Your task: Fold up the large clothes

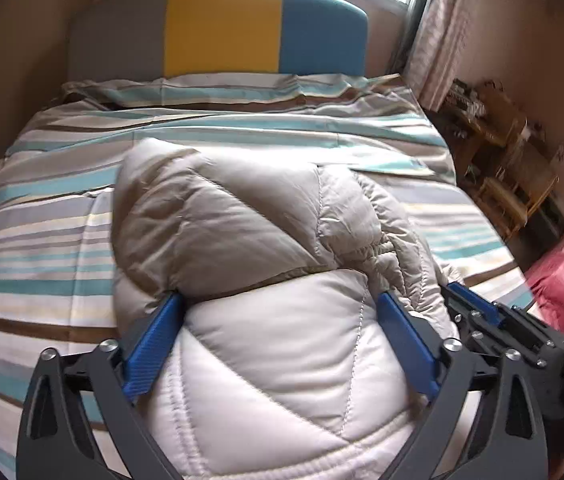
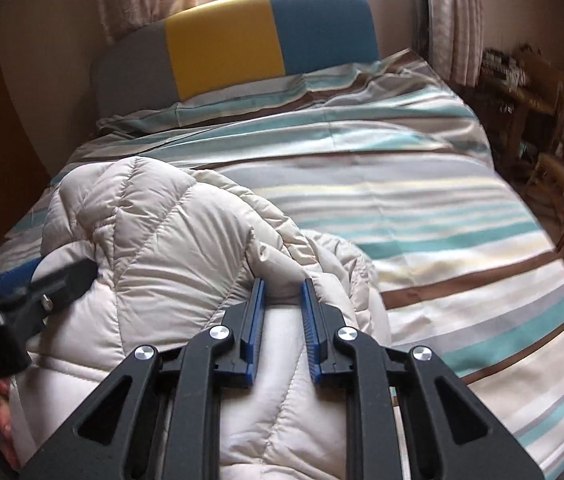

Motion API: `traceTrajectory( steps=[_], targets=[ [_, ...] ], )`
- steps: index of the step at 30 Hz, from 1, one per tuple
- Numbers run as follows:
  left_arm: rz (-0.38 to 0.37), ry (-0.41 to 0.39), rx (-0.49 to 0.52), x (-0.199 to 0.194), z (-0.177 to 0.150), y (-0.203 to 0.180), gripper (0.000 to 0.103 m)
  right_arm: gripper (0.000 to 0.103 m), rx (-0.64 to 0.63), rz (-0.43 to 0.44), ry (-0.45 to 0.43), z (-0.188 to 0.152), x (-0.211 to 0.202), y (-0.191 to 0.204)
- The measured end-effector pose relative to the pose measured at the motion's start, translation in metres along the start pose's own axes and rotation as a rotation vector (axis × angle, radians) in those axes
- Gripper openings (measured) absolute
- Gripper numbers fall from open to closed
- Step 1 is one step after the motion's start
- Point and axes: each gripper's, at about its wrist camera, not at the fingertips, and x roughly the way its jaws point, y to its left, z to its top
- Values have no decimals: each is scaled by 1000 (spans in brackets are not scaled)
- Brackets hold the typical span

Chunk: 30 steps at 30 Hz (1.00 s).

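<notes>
A beige quilted puffer jacket [image 1: 241,232] lies bunched on the striped bed; it also shows in the right wrist view [image 2: 153,240]. My left gripper [image 1: 279,300] is wide open, its blue fingers [image 1: 153,344] spread around a folded bulge of the jacket. My right gripper [image 2: 282,284] is narrowly parted, with a fold of jacket fabric between its blue fingers [image 2: 255,316]. The right gripper shows at the right edge of the left wrist view [image 1: 494,320], and the left gripper at the left edge of the right wrist view [image 2: 41,284].
The bed [image 2: 422,208] carries a teal, grey and brown striped cover, with a grey, yellow and blue headboard [image 1: 221,32] at the far end. Wooden furniture [image 1: 506,160] stands to the right. A pink cloth [image 1: 562,280] lies at the right edge.
</notes>
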Motion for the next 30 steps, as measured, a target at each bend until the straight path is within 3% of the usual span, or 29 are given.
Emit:
traceTrajectory(
  steps=[7, 16, 21, 23, 27, 30],
  targets=[
    [-15, -25, -17, 24, -11, 9, 100, 16, 62, 44, 13, -5, 21, -9],
    [54, -120, 1, 31, -23, 2, 100, 16, 60, 31, -19, -12, 30, -6],
    [54, -61, -7, 20, -13, -1, 100, 16, 62, 39, -32, -14, 27, -7],
    [82, -46, -32, 14, 0, -3, 100, 16, 68, 46, -38, -13, 26, -7],
    [198, -128, -68, 9, 26, -7, 100, 16, 72, 50, -54, -15, 22, -8],
    [235, -39, -32, 42, 27, -12, 100, 16, 85, 57, -54, -14, 22, -10]
  ],
)
